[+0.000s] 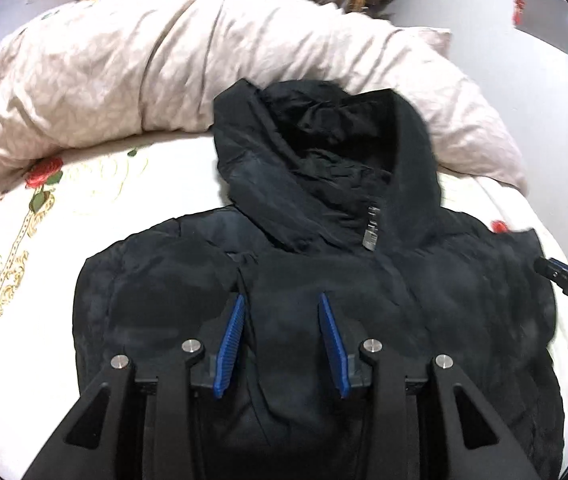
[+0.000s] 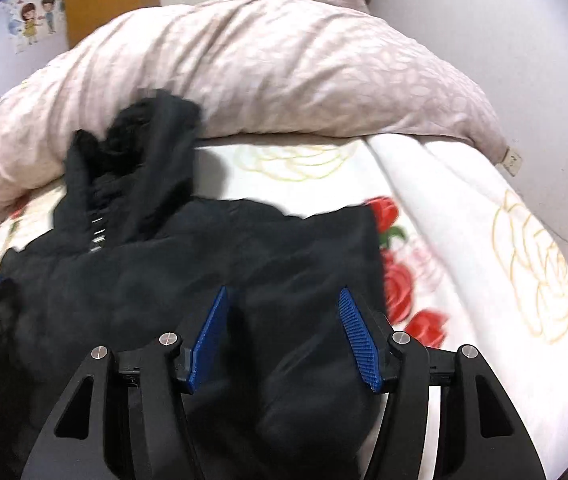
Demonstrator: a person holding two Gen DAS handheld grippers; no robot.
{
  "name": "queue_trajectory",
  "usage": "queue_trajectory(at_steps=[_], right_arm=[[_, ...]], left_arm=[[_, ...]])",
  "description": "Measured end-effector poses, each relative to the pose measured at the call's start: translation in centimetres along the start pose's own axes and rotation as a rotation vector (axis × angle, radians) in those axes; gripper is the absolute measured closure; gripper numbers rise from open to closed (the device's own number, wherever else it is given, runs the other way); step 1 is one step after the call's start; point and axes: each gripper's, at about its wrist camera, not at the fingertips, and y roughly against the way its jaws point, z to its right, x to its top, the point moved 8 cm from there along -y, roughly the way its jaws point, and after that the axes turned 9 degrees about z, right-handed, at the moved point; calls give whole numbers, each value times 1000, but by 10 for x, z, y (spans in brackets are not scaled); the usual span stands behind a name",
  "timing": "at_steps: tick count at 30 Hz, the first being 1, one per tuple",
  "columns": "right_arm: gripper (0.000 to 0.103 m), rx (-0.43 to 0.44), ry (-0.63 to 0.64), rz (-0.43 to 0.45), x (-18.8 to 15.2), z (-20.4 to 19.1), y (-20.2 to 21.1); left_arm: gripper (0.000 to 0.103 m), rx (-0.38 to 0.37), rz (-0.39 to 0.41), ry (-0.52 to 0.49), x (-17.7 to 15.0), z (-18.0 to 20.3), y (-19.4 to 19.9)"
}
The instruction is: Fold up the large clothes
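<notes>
So you've got a black hooded puffer jacket [image 1: 324, 280] lying front-up on the bed [image 1: 36, 360], zipped, hood [image 1: 316, 152] pushed up against the pink duvet [image 1: 124, 60] at the far end. The sides look like they're already turned in, since no sleeves stick out, though I can't say that for sure.

Left tongs [image 1: 282, 340] are spread wide over the chest panel with nothing between the pads. Right tongs [image 2: 284, 336] are just as wide, over the jacket's right edge beside the red roses on the sheet [image 2: 396, 280], also gripping nothing.

Handling-wise, I'd guess it's puffy and light for its bulk, soft all the way through, with a slick shell. That means a shallow pinch will probably slide off, and padding will spring back after you fold it. Take a deep bite on a seam or the hem edge, not the smooth quilted middle. Avoid the zipper pull [image 1: 370, 236] as a grip point. The hood is floppy, so tuck it down first.
</notes>
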Motion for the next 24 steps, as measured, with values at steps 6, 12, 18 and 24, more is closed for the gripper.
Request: queue_trajectory(at_steps=[6, 12, 18, 24], right_arm=[[48, -32, 38, -47, -24, 5, -31], [48, -47, 43, -38, -33, 6, -34], [48, -37, 42, 30, -16, -4, 21], [48, -11, 24, -38, -50, -11, 22]], left_arm=[[59, 17, -23, -41, -27, 2, -30], [59, 20, -16, -26, -30, 4, -34], [60, -6, 27, 8, -7, 3, 13], [59, 17, -29, -20, -38, -5, 10]])
